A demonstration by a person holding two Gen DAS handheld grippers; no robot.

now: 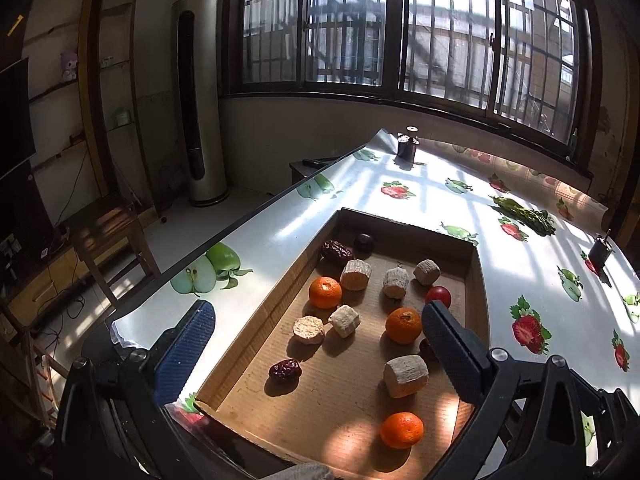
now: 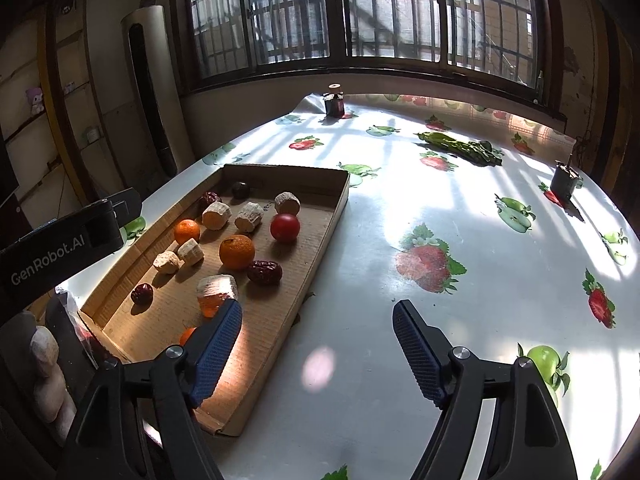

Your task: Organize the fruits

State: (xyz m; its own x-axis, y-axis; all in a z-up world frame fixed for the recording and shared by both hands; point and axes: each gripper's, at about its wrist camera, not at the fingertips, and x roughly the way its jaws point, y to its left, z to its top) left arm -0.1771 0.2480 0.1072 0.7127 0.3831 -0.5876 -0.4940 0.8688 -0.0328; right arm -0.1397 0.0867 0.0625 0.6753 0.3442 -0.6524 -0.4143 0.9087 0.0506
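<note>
Both empty: left gripper spread wide over cardboard tray of fruit; right gripper spread above tablecloth.

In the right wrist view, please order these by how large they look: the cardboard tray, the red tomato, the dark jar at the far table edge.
1. cardboard tray, clearly largest.
2. red tomato.
3. dark jar; it looks slightly smaller than the tomato, but it stands farther away, so this order is unsure.

Black tongs, blue ribbed pads, silver screws
</note>
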